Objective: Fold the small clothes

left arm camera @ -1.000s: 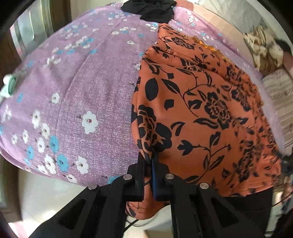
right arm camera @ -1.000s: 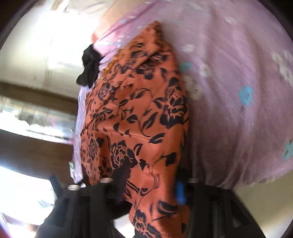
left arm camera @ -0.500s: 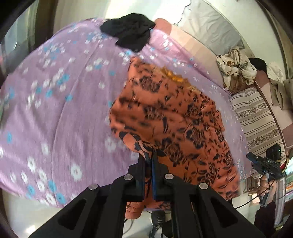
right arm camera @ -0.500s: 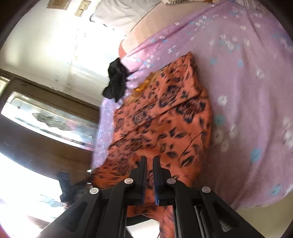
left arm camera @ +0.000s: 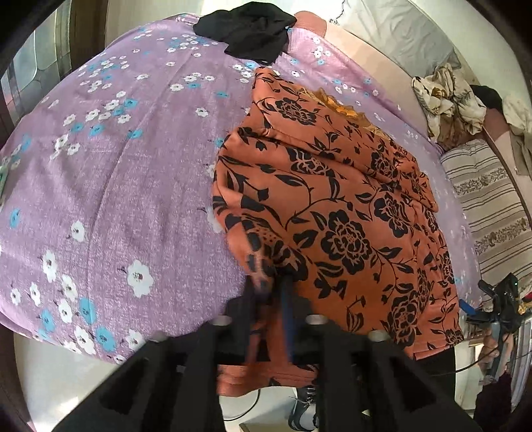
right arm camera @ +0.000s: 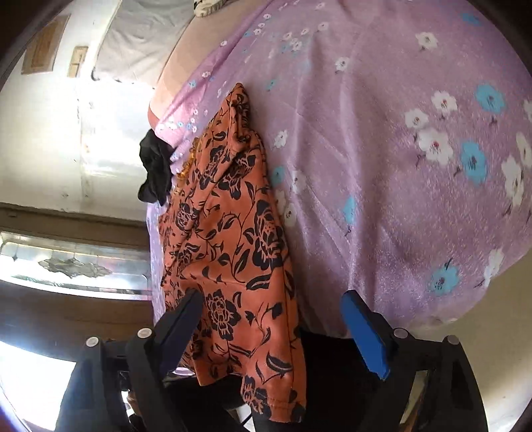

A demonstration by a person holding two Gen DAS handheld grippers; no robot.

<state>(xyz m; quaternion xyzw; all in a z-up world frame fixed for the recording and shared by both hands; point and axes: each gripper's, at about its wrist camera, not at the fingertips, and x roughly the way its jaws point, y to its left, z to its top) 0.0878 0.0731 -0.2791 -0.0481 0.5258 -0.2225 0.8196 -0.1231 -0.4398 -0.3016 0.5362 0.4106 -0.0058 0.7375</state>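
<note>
An orange garment with a black flower print [left arm camera: 335, 206] lies on the purple flowered bedsheet [left arm camera: 109, 186], its near end hanging over the bed edge. My left gripper [left arm camera: 271, 299] is blurred, its jaws slightly parted with the garment's near left corner between them. In the right wrist view the same garment [right arm camera: 232, 252] lies lengthwise, its hem drooping off the edge. My right gripper [right arm camera: 269, 312] is open wide, fingers either side of the garment's near end, holding nothing.
A crumpled black cloth [left arm camera: 249, 30] lies at the far end of the bed, also in the right wrist view [right arm camera: 154, 172]. A striped pillow [left arm camera: 488, 206] and a heap of clothes [left arm camera: 445, 96] sit at the far right. A person stands by the bed edge.
My right gripper was shut on the garment half a second ago and now stands wide open, the cloth dropped back over the bed edge. My left jaws have parted slightly.
</note>
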